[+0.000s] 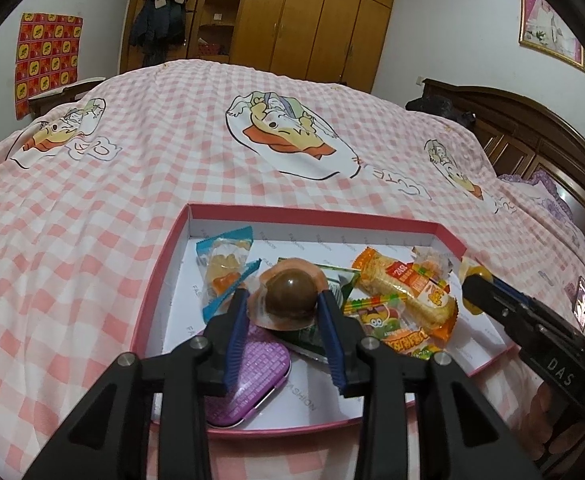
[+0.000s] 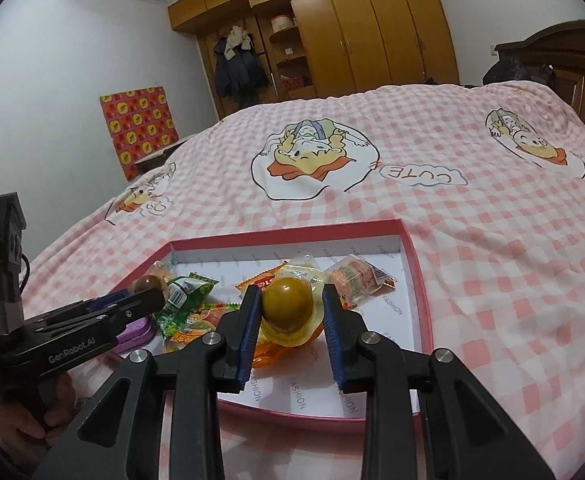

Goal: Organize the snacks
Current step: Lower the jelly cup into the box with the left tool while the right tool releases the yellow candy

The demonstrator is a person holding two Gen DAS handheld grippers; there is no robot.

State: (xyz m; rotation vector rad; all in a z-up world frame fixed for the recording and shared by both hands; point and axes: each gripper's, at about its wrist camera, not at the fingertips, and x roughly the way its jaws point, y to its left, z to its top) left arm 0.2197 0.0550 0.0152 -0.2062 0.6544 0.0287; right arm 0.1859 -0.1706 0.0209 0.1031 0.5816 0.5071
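A shallow pink-rimmed box (image 1: 312, 216) lies on the bed and holds several wrapped snacks. My left gripper (image 1: 282, 296) is shut on a brown dome-shaped jelly cup (image 1: 290, 296) with a pink rim, held just above the box's left half. In the right wrist view that same left gripper (image 2: 148, 300) reaches in from the left. My right gripper (image 2: 290, 296) is shut on a yellow-green jelly cup (image 2: 286, 304), over the box (image 2: 284, 232) near its right side. From the left wrist camera, the right gripper (image 1: 472, 284) shows at the right edge with its cup.
In the box lie a blue-edged gummy packet (image 1: 224, 268), an orange wafer packet (image 1: 404, 292), a purple case (image 1: 252, 364), a green packet (image 2: 184, 292) and a clear candy packet (image 2: 356, 280). The pink checked bedcover (image 1: 132, 168) stretches all round; a dark headboard (image 1: 532, 136) stands right.
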